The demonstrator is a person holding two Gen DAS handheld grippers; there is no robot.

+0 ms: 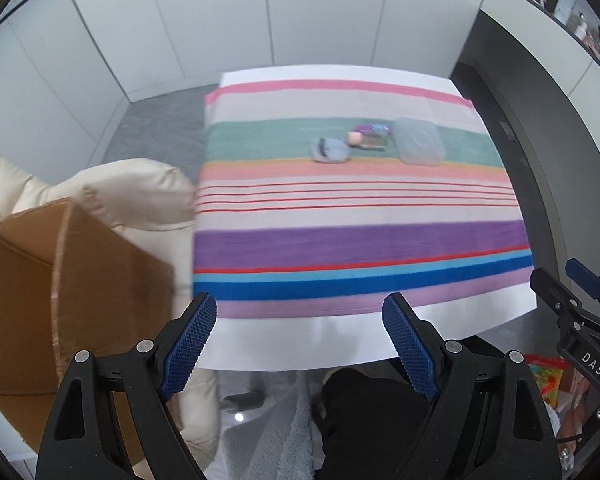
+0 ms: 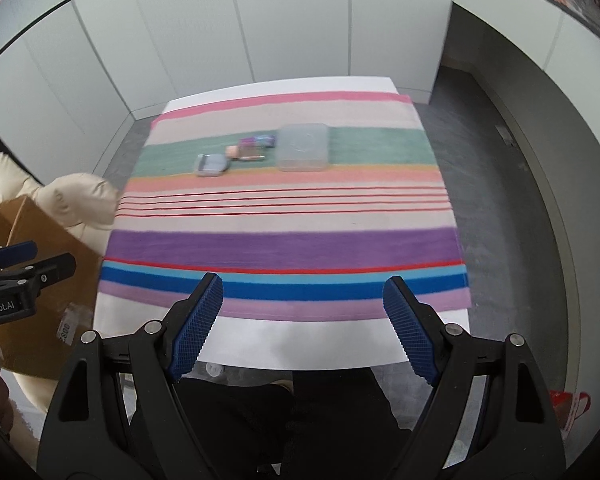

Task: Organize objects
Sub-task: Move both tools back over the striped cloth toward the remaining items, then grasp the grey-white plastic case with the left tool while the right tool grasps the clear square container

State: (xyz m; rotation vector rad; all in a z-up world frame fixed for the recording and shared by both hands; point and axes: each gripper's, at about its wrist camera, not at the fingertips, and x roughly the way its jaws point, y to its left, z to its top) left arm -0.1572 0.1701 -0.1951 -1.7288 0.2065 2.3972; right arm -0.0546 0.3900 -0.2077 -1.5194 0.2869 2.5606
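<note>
L gripper wide open, empty, over near table edge. R gripper same: released, holding nothing, touching nothing.

On the green stripe, a clear plastic box lies flat with lid on; beside it 1 small purple packet, a pink round piece, a grey case, blurred
</note>
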